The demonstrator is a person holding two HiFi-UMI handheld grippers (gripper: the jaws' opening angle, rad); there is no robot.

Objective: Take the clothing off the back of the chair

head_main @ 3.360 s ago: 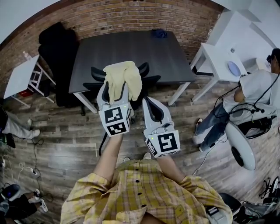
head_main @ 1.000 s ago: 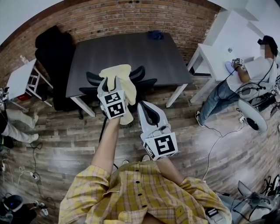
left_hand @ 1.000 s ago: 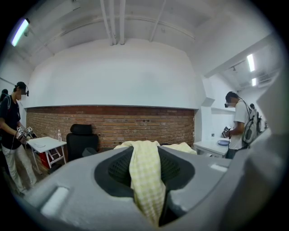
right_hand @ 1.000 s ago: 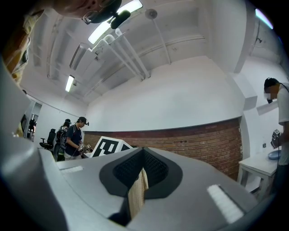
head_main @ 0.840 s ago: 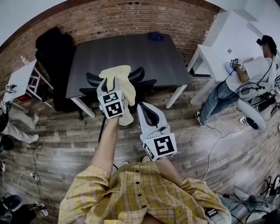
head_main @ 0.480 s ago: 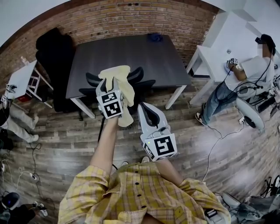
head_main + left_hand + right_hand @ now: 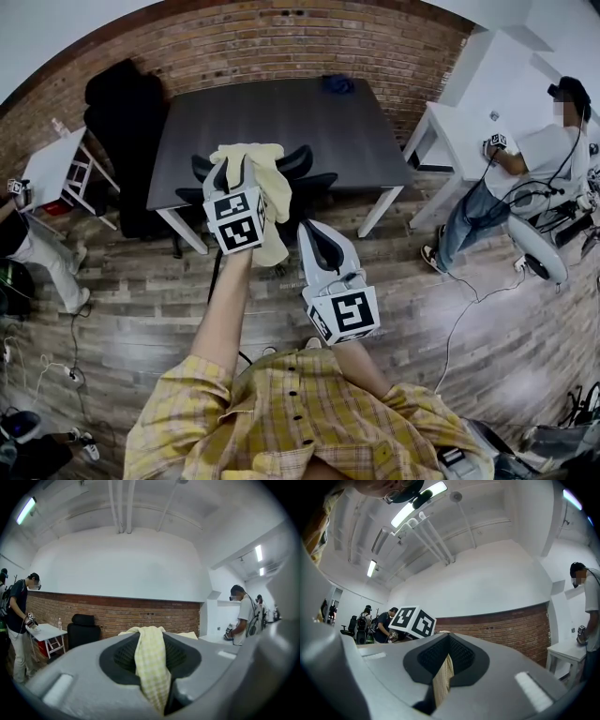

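The cloth (image 7: 267, 183) was in the air in front of the person, above and on the near side of the chair (image 7: 314, 180), and it looked clear of the chair's back. The left gripper (image 7: 234, 173) was clamped on its upper, bunched end, and its own view showed a folded band of fabric pinched where the pads met. The right gripper (image 7: 317, 234), lower and nearer the body, was also closed on the cloth, nipping a thin edge of the hanging tail. The cloth's long axis therefore ran from the left gripper down toward the right, with the left hand nearer the chair and the dark table (image 7: 281, 112) beyond it. The fabric was thin, limp and woven, in a pale yellow and white check that fell in soft folds. The chair was black, with curved back pieces. The jaw pads were black with a fine meshed grain.
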